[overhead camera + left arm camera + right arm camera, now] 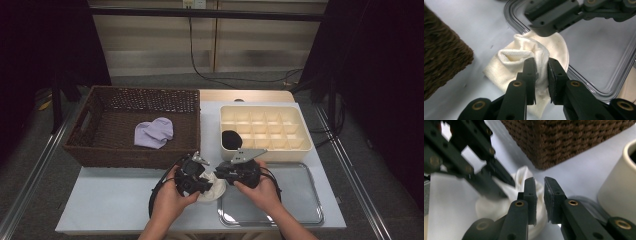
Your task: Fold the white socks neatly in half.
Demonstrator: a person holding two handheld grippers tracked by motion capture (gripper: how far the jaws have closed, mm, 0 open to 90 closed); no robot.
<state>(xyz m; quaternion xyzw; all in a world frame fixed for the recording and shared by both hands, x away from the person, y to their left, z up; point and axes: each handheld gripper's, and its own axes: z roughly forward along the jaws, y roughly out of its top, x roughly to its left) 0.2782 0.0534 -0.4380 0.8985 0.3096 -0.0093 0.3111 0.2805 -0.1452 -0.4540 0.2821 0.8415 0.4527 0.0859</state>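
Note:
A cream sock lies bunched on the pale table, at the left rim of the clear tray. My left gripper comes at it from the left, and its jaws pinch a fold of the sock just below the ribbed cuff; the left gripper is shut on that fabric. My right gripper meets it from the right. Its jaws stand almost together with cream sock fabric in the narrow gap, so the right gripper looks shut on it. The two grippers nearly touch.
A brown wicker basket at the left holds a lavender sock. A cream compartment box at the back right has a black sock in its front left cell. Cables trail across the floor behind the table.

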